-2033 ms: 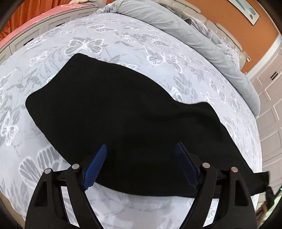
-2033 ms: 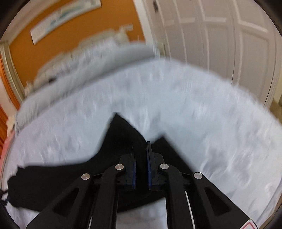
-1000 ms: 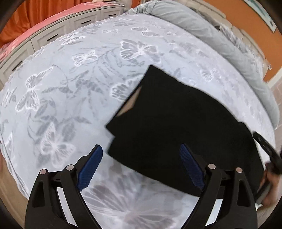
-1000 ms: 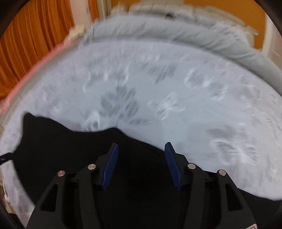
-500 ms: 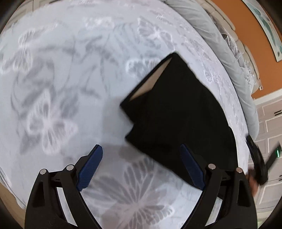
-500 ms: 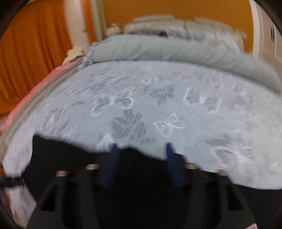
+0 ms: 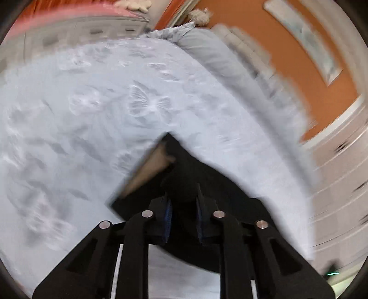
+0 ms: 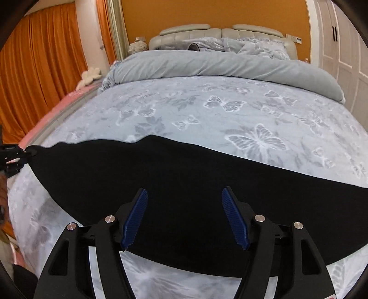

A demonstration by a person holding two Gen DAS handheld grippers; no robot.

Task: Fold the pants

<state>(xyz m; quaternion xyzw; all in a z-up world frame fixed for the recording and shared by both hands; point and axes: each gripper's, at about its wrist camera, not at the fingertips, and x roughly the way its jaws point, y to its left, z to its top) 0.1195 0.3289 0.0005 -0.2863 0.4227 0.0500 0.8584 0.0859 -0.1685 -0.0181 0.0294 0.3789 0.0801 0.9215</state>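
My left gripper (image 7: pixel 181 204) has just closed on the black pants (image 8: pixel 184 184) lying mid-frame across the bed (image 8: pixel 230 103), my right gripper (image 8: pixel 184 216) opening empty above them; lift the end evenly, keeping edges aligned.

- Pants (image 8: pixel 184 174): solid black; in the left wrist view a tan-brown inner face (image 7: pixel 149 170) shows at their 10 o'clock edge.
- Bedspread (image 8: pixel 207 115): pale blue-grey, printed with white butterflies and grey leaves.
- Duvet (image 8: pixel 218 64), at 12 o'clock: plain grey-blue.
- Headboard (image 8: pixel 207 34): light grey-beige.
- Wall (image 8: pixel 207 13): orange.
- Curtains (image 8: pixel 41 64), at 10 o'clock: orange.
- Gripper pads (image 8: pixel 135 216): blue, on black fingers.
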